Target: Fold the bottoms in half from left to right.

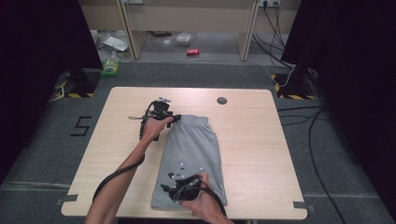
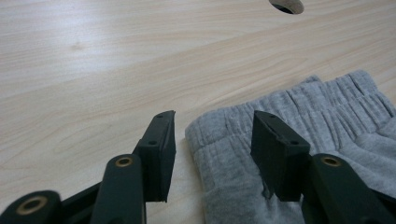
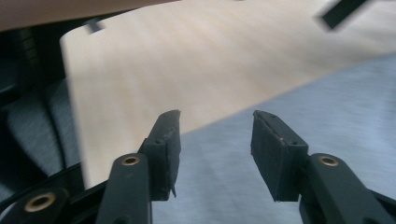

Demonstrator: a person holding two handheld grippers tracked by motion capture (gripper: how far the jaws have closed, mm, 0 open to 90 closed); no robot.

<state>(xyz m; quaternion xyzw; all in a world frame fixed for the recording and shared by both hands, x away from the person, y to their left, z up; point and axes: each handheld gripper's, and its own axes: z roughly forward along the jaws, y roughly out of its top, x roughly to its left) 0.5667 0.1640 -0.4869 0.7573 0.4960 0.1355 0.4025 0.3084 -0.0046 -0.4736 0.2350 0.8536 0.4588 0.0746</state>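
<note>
Grey shorts (image 1: 191,154) lie folded lengthwise on the wooden table (image 1: 252,140), waistband at the far end. My left gripper (image 1: 173,118) is at the waistband's far left corner. In the left gripper view this gripper (image 2: 214,121) is open, and the ribbed waistband corner (image 2: 224,135) sits between the jaws with the pads clear of it. My right gripper (image 1: 167,181) hovers over the near left part of the shorts. Seen in the right gripper view, it (image 3: 215,121) is open just above the grey fabric (image 3: 303,102), with nothing between its jaws.
A round cable hole (image 1: 222,100) sits in the table beyond the waistband. Bare tabletop lies on both sides of the shorts. On the floor beyond are a red can (image 1: 193,52), a green bottle (image 1: 111,65), black stands and cables (image 1: 322,140) at the right.
</note>
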